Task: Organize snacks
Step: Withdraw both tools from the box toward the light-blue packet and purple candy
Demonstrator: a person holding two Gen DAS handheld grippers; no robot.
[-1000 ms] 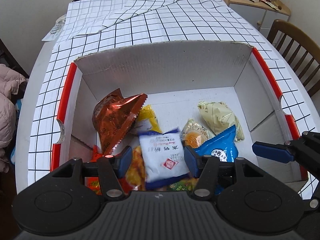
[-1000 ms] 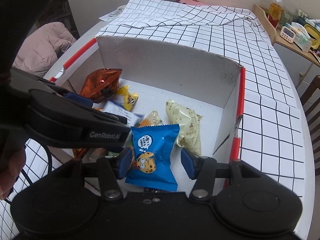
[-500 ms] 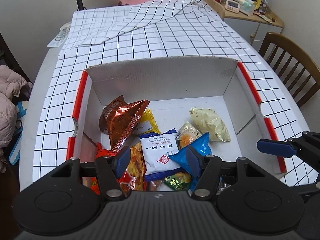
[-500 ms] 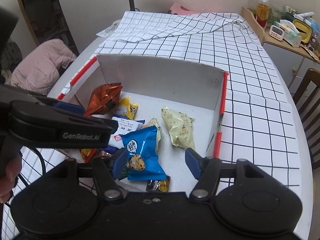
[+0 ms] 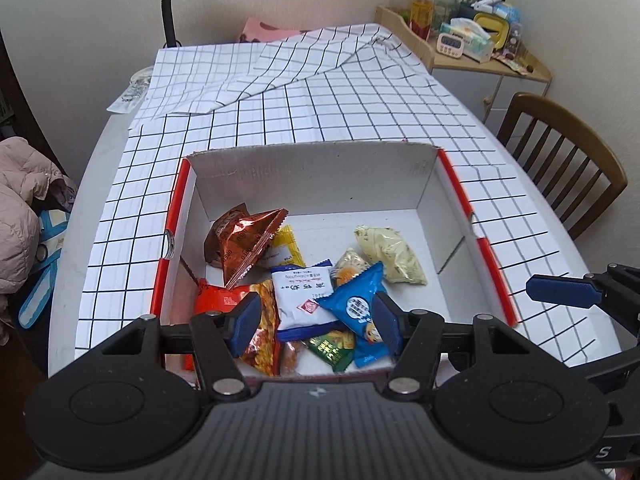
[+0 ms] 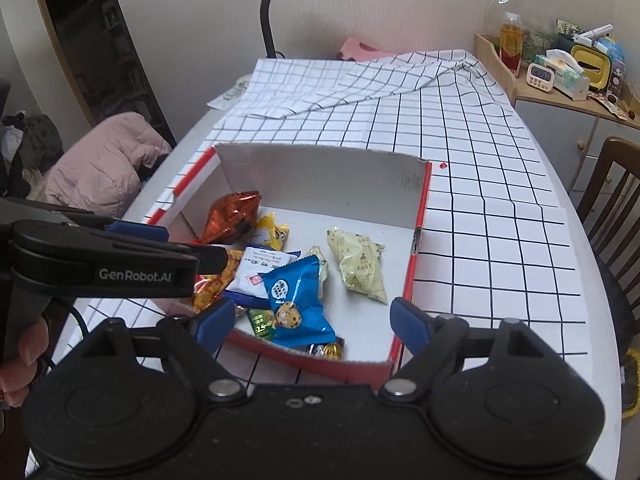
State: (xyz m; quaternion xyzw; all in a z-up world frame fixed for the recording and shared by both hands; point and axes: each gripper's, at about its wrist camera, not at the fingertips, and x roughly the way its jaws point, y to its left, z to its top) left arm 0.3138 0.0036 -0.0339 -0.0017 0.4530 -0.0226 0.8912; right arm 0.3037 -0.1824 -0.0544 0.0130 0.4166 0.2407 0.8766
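Both grippers above a cardboard box (image 5: 312, 184) standing on the checked table (image 5: 360, 120). Left gripper (image 5: 316, 316): fingers partly open, nothing between them; the white packet (image 5: 304, 292) and the blue cookie packet (image 5: 356, 304) lie in the box beyond and below the fingertips. Right gripper (image 6: 312, 320): its fingers have just been opening and now stand wide, holding nothing; the blue cookie packet (image 6: 296, 300) lies loose in the box ahead of them, nearer the left finger. Beyond it lie a pale yellow pouch (image 6: 360, 264), toward the right finger, and an orange foil bag (image 6: 232, 216), toward the left. No snack shows on the table outside the box, so collection appears largely done; whether the jumbled heap needs further sorting cannot be told.
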